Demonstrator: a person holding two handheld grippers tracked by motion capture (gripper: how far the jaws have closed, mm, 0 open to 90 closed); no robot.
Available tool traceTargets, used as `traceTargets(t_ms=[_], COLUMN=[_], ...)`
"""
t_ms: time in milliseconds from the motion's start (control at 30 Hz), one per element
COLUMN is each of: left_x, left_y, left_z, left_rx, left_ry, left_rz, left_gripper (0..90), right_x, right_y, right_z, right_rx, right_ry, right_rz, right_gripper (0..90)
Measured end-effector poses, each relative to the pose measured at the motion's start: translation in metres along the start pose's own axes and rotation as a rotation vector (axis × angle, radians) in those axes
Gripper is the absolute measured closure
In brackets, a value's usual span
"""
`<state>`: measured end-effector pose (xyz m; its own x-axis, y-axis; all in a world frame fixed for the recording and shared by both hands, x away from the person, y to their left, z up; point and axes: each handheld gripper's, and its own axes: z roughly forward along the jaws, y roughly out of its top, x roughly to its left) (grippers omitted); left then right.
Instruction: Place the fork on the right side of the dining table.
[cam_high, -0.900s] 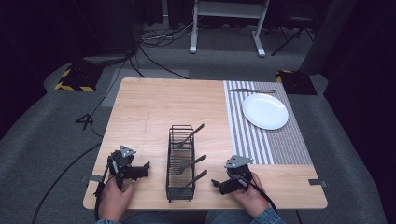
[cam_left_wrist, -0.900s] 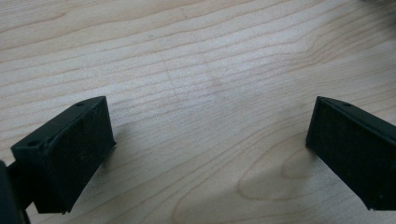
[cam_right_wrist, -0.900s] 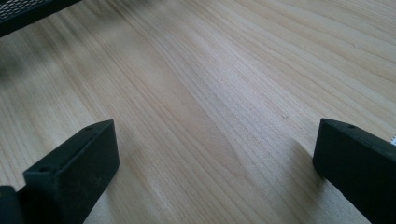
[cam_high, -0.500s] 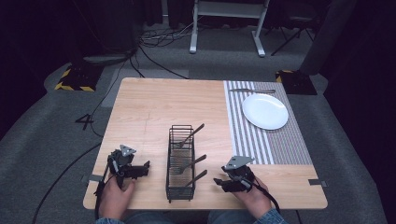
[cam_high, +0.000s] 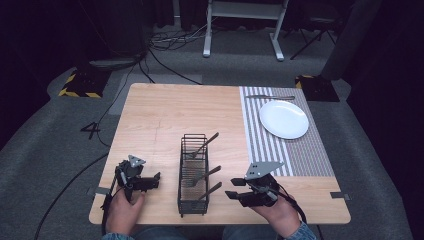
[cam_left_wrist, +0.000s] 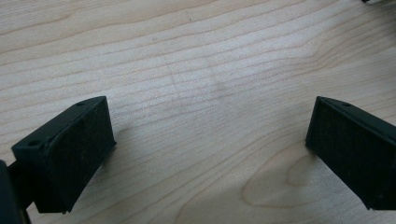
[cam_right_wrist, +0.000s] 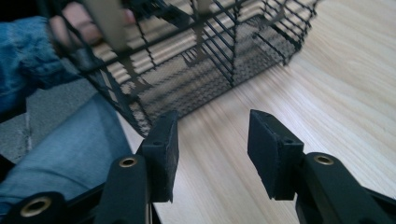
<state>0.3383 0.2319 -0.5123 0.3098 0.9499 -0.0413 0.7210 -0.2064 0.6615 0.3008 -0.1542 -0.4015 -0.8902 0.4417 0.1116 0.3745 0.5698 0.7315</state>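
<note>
Black wire cutlery basket (cam_high: 193, 175) stands near your edge of the light wooden table (cam_high: 165, 115), between both hands, with three metal forks (cam_high: 202, 177) leaning handles-out over its right rim. Going left to right: your left gripper (cam_high: 150, 181) sits low at the near-left of the table, jaws spread wide over bare wood in the left gripper view, nothing between them; it looks the same as in the earlier frames. Basket is unmoved too. Your right gripper (cam_high: 234, 189) is what changed: against the earlier high views its black body has swung a bit nearer the table edge and its tips now point left at the basket's near-right corner. In the right gripper view (cam_right_wrist: 212, 156) jaws stand partly open, empty, with the mesh corner (cam_right_wrist: 205, 60) just ahead, not touching. Likely you're lining up for the nearest fork handle, so the pick isn't started. Farther right, the round white plate (cam_high: 283, 118) rests on the grey striped placemat (cam_high: 305, 150), a utensil (cam_high: 270, 97) beyond it, both untouched.
</note>
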Motion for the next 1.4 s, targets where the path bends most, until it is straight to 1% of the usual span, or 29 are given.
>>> traceTargets(t_ms=[33, 67, 133, 167, 233, 400, 500, 567, 700, 767, 800, 833, 867, 900, 1000, 1033, 1133, 1200, 1233, 1400], left_x=[0.0, 0.0, 0.0, 0.0, 0.0, 0.0, 0.0, 0.0, 0.0, 0.0, 0.0, 0.0, 0.0, 0.0, 0.0, 0.0, 0.0, 0.0, 0.0, 0.0], left_y=[0.0, 0.0, 0.0, 0.0, 0.0, 0.0, 0.0, 0.0, 0.0, 0.0, 0.0, 0.0, 0.0, 0.0, 0.0, 0.0, 0.0, 0.0, 0.0, 0.0], left_z=[0.0, 0.0, 0.0, 0.0, 0.0, 0.0, 0.0, 0.0, 0.0, 0.0, 0.0, 0.0, 0.0, 0.0, 0.0, 0.0, 0.0, 0.0, 0.0, 0.0], left_rx=[0.0, 0.0, 0.0, 0.0, 0.0, 0.0, 0.0, 0.0, 0.0, 0.0, 0.001, 0.0, 0.001, 0.0, 0.0, 0.0, 0.0, 0.0, 0.0, 0.0], left_ry=[0.001, 0.001, 0.0, 0.001, 0.0, 0.001, 0.001, 0.001, 0.001, 0.001, 0.002, 0.001, 0.002, 0.003, 0.001, 0.003, 0.003, 0.001, 0.003, 0.001], left_rz=[0.0, 0.0, 0.0, 0.0, 0.0, -0.002, 0.0, 0.0, 0.0, 0.0, 0.0, 0.0, 0.0, 0.001, 0.0, 0.001, 0.001, 0.0, 0.001, 0.0], left_gripper=[1.0, 1.0, 1.0, 1.0, 1.0, 1.0, 1.0, 1.0, 1.0, 1.1, 1.1, 1.1, 1.1, 1.1, 1.1, 1.1, 1.1, 1.1, 1.1, 1.1], right_x=[0.005, 0.005, 0.01, 0.014, 0.017, 0.027, 0.03, 0.03, 0.031, 0.032, 0.032, 0.031, 0.031, 0.031, 0.031, 0.03, 0.029, 0.029, 0.029, 0.03], right_y=[0.005, 0.005, 0.009, 0.015, 0.017, 0.03, 0.037, 0.038, 0.044, 0.046, 0.047, 0.05, 0.05, 0.051, 0.053, 0.055, 0.056, 0.057, 0.057, 0.058], right_z=[-0.004, -0.004, -0.007, -0.011, -0.012, -0.02, -0.023, -0.023, -0.022, -0.02, -0.019, -0.017, -0.017, -0.016, -0.013, -0.011, -0.01, -0.008, -0.006, -0.004], right_rx=[-0.009, -0.009, -0.016, -0.022, -0.024, -0.037, -0.047, -0.047, -0.053, -0.052, -0.047, -0.037, -0.037, -0.032, -0.018, -0.003, 0.006, 0.018, 0.033, 0.05], right_ry=[0.012, 0.012, 0.02, 0.031, 0.036, 0.062, 0.075, 0.077, 0.081, 0.083, 0.084, 0.091, 0.091, 0.09, 0.094, 0.097, 0.097, 0.098, 0.1, 0.103], right_rz=[-0.014, -0.014, -0.027, -0.037, -0.04, -0.065, -0.066, -0.067, -0.062, -0.068, -0.065, -0.064, -0.064, -0.064, -0.067, -0.067, -0.07, -0.071, -0.076, -0.081], right_gripper=[54.6, 54.6, 54.7, 55.3, 55.4, 55.5, 55.5, 55.5, 56.7, 58.2, 59.2, 63.1, 63.1, 65.5, 65.7, 65.7, 66.9, 69.2, 72.2, 76.6])
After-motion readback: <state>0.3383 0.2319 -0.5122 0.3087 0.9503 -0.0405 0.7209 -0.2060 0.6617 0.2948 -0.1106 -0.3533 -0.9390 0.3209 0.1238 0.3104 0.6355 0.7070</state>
